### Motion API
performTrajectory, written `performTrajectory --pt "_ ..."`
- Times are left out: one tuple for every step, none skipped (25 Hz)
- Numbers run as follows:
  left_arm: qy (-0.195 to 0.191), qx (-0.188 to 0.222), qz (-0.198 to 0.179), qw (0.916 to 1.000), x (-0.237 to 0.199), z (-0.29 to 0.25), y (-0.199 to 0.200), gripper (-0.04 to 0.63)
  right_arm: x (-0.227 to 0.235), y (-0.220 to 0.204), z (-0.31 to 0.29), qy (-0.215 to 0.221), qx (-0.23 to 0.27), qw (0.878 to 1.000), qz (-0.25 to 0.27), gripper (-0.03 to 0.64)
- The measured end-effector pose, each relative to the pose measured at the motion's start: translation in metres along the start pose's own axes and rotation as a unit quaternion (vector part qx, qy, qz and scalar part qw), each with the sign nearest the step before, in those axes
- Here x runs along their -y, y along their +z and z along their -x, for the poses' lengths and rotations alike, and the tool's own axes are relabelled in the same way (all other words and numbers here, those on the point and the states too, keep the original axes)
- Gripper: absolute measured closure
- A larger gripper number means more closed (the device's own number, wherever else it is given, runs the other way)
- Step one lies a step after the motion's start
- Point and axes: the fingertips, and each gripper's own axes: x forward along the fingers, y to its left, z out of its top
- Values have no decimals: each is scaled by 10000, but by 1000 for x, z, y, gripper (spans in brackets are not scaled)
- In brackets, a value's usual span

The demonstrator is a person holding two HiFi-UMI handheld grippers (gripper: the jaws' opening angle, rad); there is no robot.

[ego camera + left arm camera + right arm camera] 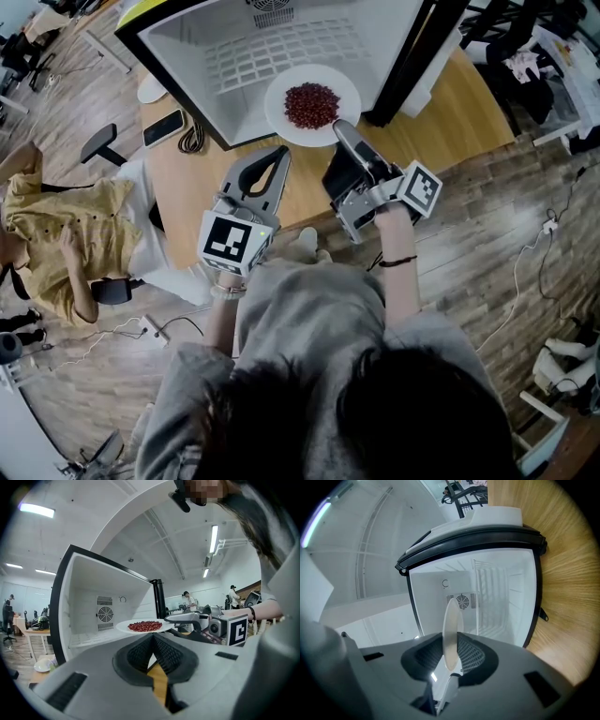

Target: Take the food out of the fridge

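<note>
Right hand-held gripper [345,136]: jaws clamped on the near rim of the plate [278,108], which sits edge-on between them.
Plate: white, held level straight ahead of the right hand-held gripper, at the open mouth of the fridge [187,37].
Food: red beans [311,104] heaped mid-plate, just beyond the right jaws' tips.
Left hand-held gripper [279,155]: jaws closed tip to tip with nothing between them; just beside the right one, short of the plate's rim.
Fridge: open, ahead of both, standing on the wooden tabletop [450,112].
Phone [163,127]: on the tabletop, off to the left hand-held gripper's left.
</note>
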Motion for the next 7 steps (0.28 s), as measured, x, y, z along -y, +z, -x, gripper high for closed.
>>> performTrajectory --pt "8 -2 5 10000 0 1 -1 588 0 0 1 -2 5 10000 1 537" --pt "20 -4 9 10000 0 2 -1 588 0 -1 1 -1 8 10000 5 537" --pt "33 -6 10 10000 -1 3 -1 588 0 -1 2 5 12 10000 11 537" --pt "43 -9 8 10000 -1 4 -1 588 -1 -1 2 15 19 10000 16 537" --pt "49 -12 8 10000 -1 4 -1 588 -2 -1 2 29 29 10000 15 537" --pt "51 -18 7 10000 -1 5 0 588 -4 -2 2 44 41 10000 11 537" --pt "53 -23 5 10000 -2 6 0 588 -5 -2 2 60 54 10000 5 537"
